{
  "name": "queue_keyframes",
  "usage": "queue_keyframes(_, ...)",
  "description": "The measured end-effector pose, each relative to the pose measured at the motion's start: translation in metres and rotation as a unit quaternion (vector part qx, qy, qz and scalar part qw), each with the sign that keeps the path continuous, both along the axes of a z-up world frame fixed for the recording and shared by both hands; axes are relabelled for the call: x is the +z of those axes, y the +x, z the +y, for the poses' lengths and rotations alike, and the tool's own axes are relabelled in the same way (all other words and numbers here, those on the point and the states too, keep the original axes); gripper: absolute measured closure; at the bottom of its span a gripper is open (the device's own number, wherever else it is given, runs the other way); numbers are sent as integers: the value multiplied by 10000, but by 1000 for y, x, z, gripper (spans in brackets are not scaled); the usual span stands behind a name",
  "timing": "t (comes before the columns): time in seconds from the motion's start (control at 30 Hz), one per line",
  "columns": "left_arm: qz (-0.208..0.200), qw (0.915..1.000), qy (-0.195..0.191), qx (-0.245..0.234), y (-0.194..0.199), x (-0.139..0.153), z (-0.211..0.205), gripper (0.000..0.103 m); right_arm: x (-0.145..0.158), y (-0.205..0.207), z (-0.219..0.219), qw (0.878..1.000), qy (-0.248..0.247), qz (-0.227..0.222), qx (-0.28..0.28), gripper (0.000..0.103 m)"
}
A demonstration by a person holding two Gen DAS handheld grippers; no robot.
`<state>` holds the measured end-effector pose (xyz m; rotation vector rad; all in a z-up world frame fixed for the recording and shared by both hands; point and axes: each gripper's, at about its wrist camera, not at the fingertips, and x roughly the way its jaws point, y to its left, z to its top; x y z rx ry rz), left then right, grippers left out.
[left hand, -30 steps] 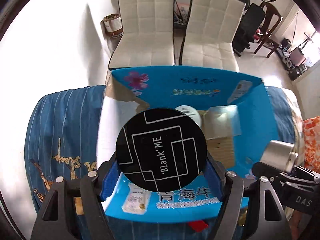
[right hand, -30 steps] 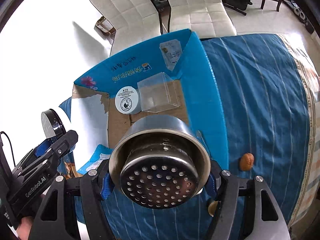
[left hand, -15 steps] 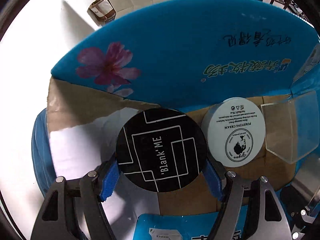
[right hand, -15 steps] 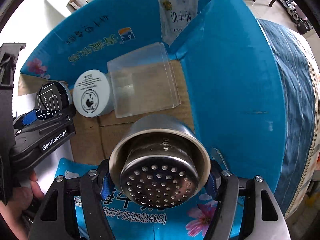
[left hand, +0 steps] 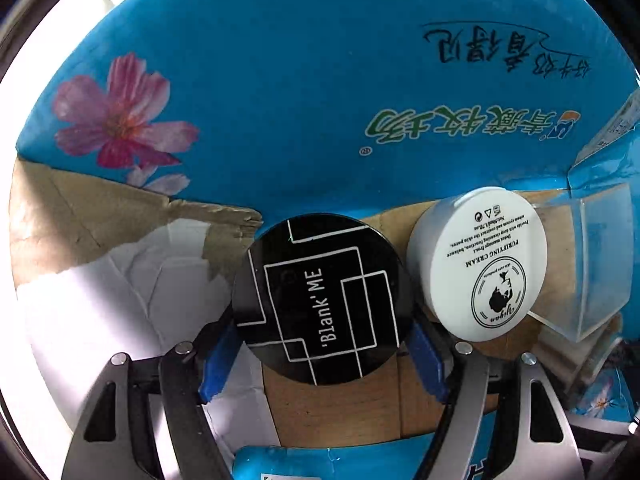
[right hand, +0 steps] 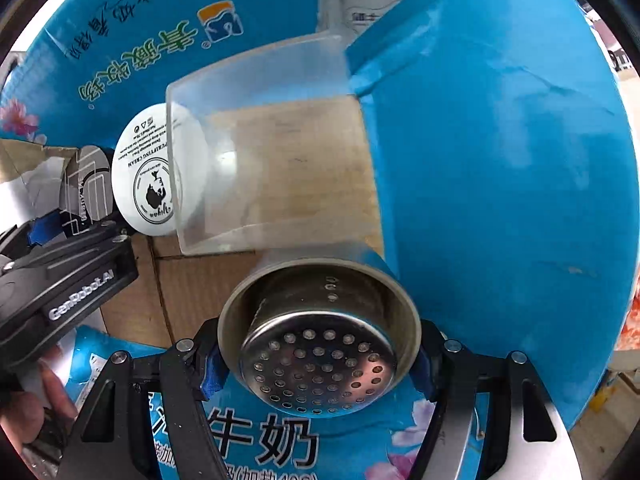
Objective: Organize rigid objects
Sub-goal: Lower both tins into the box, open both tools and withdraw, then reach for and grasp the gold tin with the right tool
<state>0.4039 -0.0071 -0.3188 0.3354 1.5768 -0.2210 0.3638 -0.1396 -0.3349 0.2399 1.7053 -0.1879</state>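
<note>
While its blue-padded jaws stand spread to the width of a round black compact (left hand: 322,300), the left gripper (left hand: 320,344) clamps that tin by its opposite edges; the lid is glossy, crossed by thin white angular lines and lettered "Blank' ME". The compact sits low inside the blue printed cardboard box (left hand: 304,80), over the brown corrugated floor, just beside a white round cream jar (left hand: 480,264) with a matte lid and a black circular emblem. Whether the two touch cannot be told.

The right gripper (right hand: 318,364) is likewise closed around its load, a shiny stainless-steel cylindrical strainer cup (right hand: 320,344) with a perforated, slightly domed end facing the camera; the pads press its rim from both sides. It hangs above the box's near flap, close to the right-hand blue wall.

Only the right wrist view shows the whole clear square plastic container (right hand: 272,148), open and see-through, lying against the far corner next to the jar; the left view catches just its edge. The right view also shows the black body of the left gripper and a bit of the person's hand (right hand: 24,416). Only the left view shows the pink flower print and torn white paper lining (left hand: 112,300).
</note>
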Motion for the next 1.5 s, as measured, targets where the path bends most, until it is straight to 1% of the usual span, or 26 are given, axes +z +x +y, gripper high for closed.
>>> queue_keyframes(0.1,89,9999,-93,10,11,-1,6,29,-9,5,5,9998,-42,116,123,30)
queue_keyframes(0.13,113,9999,-114,13,20,-2,7,28,-12,5,9,9997,-44,154,173,30)
queue_keyframes(0.2,95,9999,-138,43,24,2,11,24,-17,6,12,9993,-25,247,278,29)
queue_keyframes(0.27,78,9999,-131,40,28,7,13,19,-16,7,13,9994,-35,161,296,27)
queue_keyframes(0.33,10,10000,-62,19,24,20,11,16,-11,7,15,9994,-36,58,327,13)
queue_keyframes(0.4,-24,9999,-163,24,22,29,13,10,-5,9,17,9994,47,-19,344,4)
queue_keyframes(0.43,-37,9997,-227,49,10,37,8,3,-1,9,17,9994,52,-59,349,0)
queue_keyframes(0.47,-72,9996,-274,74,8,43,10,0,3,8,18,9992,73,-129,362,0)
queue_keyframes(0.6,-275,9987,-384,171,-4,67,16,0,17,0,24,9985,62,-300,445,0)
queue_keyframes(0.67,-455,9979,-409,216,-13,83,20,0,25,-7,28,9982,91,-413,430,0)
queue_keyframes(0.77,-832,9951,-450,278,-35,113,30,0,47,-15,26,9965,137,-672,471,0)
queue_keyframes(0.87,-1264,9903,-497,301,-66,151,35,0,71,-26,34,9927,198,-1095,459,0)
queue_keyframes(0.97,-1602,9849,-574,325,-89,176,46,0,93,-40,39,9885,231,-1438,420,0)
queue_keyframes(1.0,-1690,9831,-598,365,-92,183,46,0,103,-49,34,9866,206,-1562,421,0)
queue_keyframes(1.03,-1771,9814,-625,409,-93,188,47,0,111,-55,35,9848,175,-1673,443,0)
queue_keyframes(1.13,-1944,9771,-710,493,-112,205,48,0,137,-79,29,9795,66,-1953,487,0)
queue_keyframes(1.17,-2011,9755,-725,516,-119,212,50,0,147,-82,32,9785,63,-2003,482,0)
queue_keyframes(1.2,-2057,9744,-736,524,-123,213,50,0,157,-86,29,9776,80,-2051,470,0)
queue_keyframes(1.37,-2201,9699,-855,590,-150,226,45,0,189,-116,24,9728,18,-2267,473,0)
queue_keyframes(1.5,-2367,9655,-918,583,-173,244,40,0,212,-144,19,9684,40,-2433,538,0)
